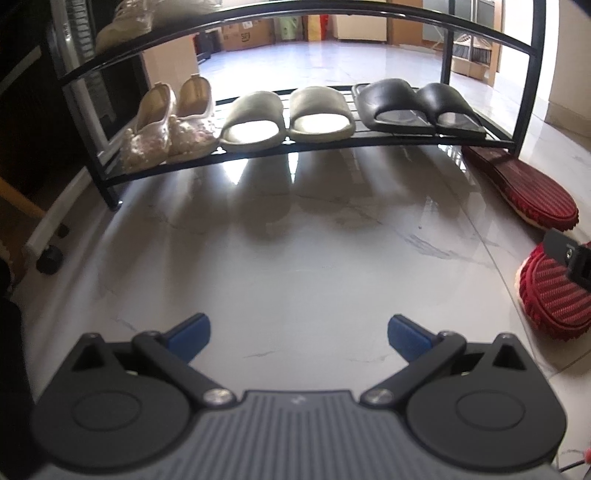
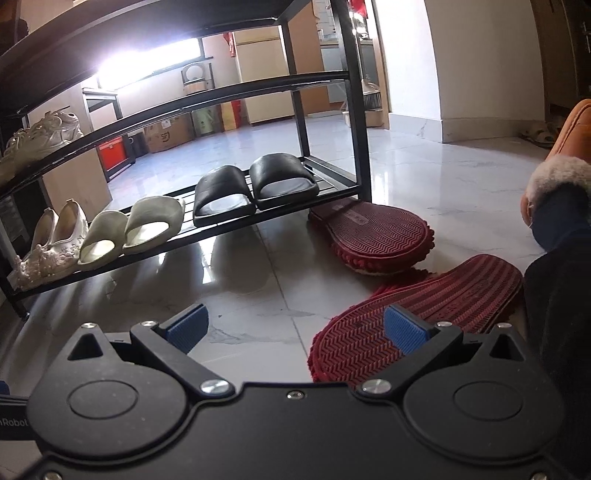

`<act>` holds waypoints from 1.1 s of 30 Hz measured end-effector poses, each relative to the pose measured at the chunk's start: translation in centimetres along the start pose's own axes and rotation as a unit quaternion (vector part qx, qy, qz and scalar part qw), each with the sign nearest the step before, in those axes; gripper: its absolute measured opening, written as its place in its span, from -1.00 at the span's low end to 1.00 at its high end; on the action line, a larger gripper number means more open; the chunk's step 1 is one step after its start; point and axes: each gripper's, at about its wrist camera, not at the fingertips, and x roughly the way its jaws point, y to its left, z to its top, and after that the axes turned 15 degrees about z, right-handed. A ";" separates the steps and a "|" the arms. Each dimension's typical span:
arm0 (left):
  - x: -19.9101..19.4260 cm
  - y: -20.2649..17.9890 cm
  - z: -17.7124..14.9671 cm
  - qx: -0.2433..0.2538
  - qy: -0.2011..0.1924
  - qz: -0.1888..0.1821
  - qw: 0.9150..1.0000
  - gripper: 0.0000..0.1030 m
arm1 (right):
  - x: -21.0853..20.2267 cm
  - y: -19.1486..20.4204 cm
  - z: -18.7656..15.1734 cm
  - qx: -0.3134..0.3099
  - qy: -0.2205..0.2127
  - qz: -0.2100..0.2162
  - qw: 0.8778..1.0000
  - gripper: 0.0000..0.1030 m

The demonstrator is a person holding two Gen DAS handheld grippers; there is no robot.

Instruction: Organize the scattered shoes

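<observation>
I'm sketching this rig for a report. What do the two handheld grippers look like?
Both match: the left gripper and right gripper have black linkage arms with silver pivot screws, round black housings and ribbed blue finger pads. The left body is ribbed grey, the right plain black, partly lettered "Robot".

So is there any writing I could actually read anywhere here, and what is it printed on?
"Robot": on the black body of the right tongs, at the left edge, with the start cut off.
"SF": on a cardboard box behind the shoe rack; it also shows in the left view.
Moulded mark on the red slipper sole: too blurred to read.
</observation>
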 end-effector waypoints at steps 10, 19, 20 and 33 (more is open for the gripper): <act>0.8 -2.6 1.1 0.025 -0.004 -0.022 0.999 0.99 | -0.3 -1.9 0.3 0.014 -0.016 -0.049 0.999 1.00; 1.4 -6.0 2.9 0.056 -0.016 -0.043 0.997 0.99 | -0.4 -3.7 1.1 0.046 -0.029 -0.078 0.995 1.00; 1.4 -6.4 3.0 0.059 -0.018 -0.046 0.997 0.99 | -0.4 -3.9 1.1 0.050 -0.029 -0.080 0.995 1.00; 1.8 -10.5 4.3 0.085 -0.042 -0.125 0.988 0.99 | -2.3 -7.7 2.6 0.084 -0.110 -0.154 0.978 1.00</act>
